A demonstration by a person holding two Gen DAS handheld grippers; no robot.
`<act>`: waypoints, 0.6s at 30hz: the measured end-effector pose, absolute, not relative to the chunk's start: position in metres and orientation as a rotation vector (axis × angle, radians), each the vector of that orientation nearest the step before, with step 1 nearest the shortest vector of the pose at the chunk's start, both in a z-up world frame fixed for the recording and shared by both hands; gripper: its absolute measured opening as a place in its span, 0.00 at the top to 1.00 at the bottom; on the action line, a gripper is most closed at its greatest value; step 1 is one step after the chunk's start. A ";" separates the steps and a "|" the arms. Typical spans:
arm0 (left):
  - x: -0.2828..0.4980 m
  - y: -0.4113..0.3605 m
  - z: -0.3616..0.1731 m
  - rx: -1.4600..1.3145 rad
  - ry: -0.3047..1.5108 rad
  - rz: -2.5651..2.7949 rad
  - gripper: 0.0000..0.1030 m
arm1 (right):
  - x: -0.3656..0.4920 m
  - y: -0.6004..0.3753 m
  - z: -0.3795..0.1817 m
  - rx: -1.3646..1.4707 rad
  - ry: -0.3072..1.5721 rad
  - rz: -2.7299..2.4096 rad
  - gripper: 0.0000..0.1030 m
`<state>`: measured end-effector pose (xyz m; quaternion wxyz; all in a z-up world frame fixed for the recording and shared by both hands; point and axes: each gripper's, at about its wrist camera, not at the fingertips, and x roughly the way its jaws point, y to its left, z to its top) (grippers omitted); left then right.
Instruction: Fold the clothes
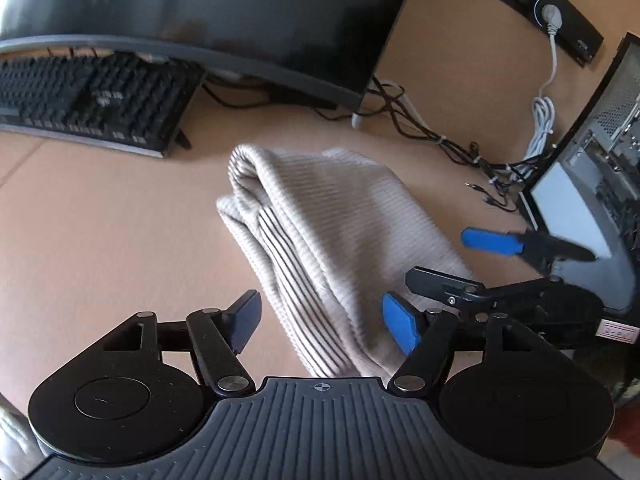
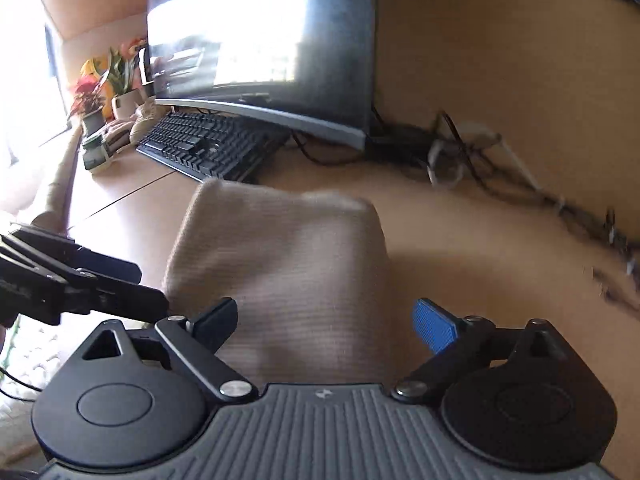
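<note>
Two claws hover over a folded beige ribbed garment (image 1: 320,216) lying on the tan surface (image 1: 100,220), just in front of a black keyboard (image 1: 92,100) and a dark monitor (image 1: 200,8). Left claw (image 1: 324,324) has its jaws spread apart with the garment's striped near end between them, gripping nothing. Right claw (image 2: 326,326) likewise stands wide apart over the cloth's near edge, holding nothing. Tangled cables (image 1: 440,136) run along the wall toward a computer case (image 1: 600,168); potted flowers (image 2: 100,88) stand beside the keyboard's far end
</note>
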<state>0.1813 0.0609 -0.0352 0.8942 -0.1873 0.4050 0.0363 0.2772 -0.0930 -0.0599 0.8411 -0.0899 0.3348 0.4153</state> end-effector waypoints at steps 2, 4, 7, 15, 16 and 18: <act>0.182 0.056 -0.045 -0.437 0.862 0.038 0.26 | 0.283 -0.104 -0.066 -0.130 0.764 0.873 0.05; 0.182 0.052 -0.054 -0.486 0.884 0.000 0.23 | 0.292 -0.112 -0.075 -0.046 0.851 0.879 0.05; 0.184 0.042 -0.066 -0.480 0.916 -0.004 0.36 | 0.301 -0.116 -0.089 0.062 0.947 0.910 0.22; 0.167 0.069 -0.074 -0.550 0.913 -0.027 0.48 | 0.282 -0.105 -0.070 -0.039 0.916 0.958 0.35; 0.166 0.069 -0.078 -0.539 0.931 -0.017 0.47 | 0.281 -0.104 -0.077 -0.063 0.923 0.946 0.35; 0.162 0.069 -0.077 -0.524 0.938 -0.010 0.46 | 0.279 -0.104 -0.084 -0.070 0.927 0.938 0.35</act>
